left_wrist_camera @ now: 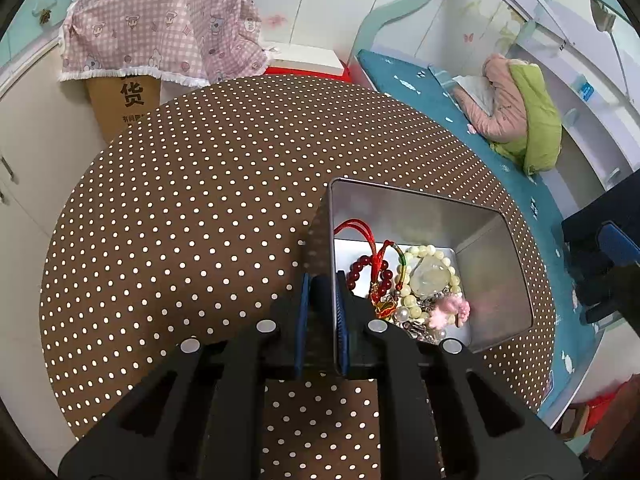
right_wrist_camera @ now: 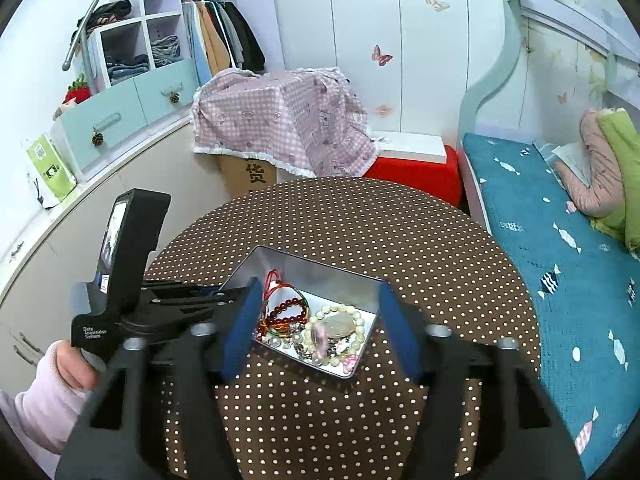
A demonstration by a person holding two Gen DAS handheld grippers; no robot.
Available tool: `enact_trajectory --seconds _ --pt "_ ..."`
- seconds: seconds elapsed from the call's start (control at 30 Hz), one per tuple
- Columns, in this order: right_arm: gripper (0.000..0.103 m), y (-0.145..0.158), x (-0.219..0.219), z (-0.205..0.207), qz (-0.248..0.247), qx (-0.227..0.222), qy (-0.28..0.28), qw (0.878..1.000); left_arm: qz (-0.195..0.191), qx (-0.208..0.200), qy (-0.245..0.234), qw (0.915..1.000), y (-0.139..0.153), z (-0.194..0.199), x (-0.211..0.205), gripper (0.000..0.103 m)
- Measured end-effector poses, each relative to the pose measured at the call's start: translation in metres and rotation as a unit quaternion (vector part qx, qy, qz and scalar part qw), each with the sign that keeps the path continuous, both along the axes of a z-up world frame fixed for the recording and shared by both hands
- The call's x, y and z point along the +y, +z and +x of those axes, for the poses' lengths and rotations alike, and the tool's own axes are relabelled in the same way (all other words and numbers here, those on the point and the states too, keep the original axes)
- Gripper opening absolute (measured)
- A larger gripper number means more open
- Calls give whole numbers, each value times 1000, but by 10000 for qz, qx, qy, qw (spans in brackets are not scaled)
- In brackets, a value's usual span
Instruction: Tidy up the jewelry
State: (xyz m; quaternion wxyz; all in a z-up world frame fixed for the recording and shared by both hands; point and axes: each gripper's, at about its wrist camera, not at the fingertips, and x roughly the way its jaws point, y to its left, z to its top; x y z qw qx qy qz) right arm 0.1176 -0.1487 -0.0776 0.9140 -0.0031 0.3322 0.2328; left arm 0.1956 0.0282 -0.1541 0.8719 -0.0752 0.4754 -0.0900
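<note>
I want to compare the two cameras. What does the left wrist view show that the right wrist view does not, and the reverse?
Only the left wrist view shows, close up, the left hand-held gripper shut on the near wall of the metal tin.

Only the right wrist view shows the right hand-held gripper open, nothing between its pads, the person's hand and the open wardrobe shelves.

Both show the tin on the polka-dot table, holding the red bead bracelet, the pale bead bracelet and the red cord.

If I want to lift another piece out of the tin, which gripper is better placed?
Probably the right gripper: its jaws are open and empty above the jewelry. The left gripper is clamped on the tin wall.
</note>
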Motion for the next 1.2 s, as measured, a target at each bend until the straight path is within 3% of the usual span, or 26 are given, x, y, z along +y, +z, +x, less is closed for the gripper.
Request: enact_trajectory --seconds 0.03,0.07,0.1,0.17,0.4,0.67,0.8,1.0,1.2 --pt "59 -1 -1 -1 -25 -12 -48 10000 60 -28 -20 10000 1 -2 -1 15" --pt "59 -1 -3 -2 -64 -26 -112 9999 137 -55 -14 9999 3 -4 -1 25" --pt "60 -1 -4 -4 -69 -24 -163 9998 281 -139 5 9995 7 -8 -2 41" --pt "64 2 -12 -8 -36 -23 -381 9993 390 -347 -24 9986 16 -19 -4 53" --pt "94 29 -22 -33 -32 -538 -751 9957 833 -1166 -81 9896 70 -68 -19 69" --pt "95 76 -18 -77 -155 -1526 -1088 9822 946 -2330 14 9679 149 -132 -35 77" --pt "95 87 -24 -90 17 -1696 -1285 9771 884 -2735 154 9577 174 -157 -39 82" --pt "95 91 -26 -101 68 -1810 -1298 9749 856 -2909 248 9526 186 -172 -43 82" --pt "95 89 -30 -103 105 -1775 -1330 9750 840 -2865 247 9541 187 -174 -43 82"
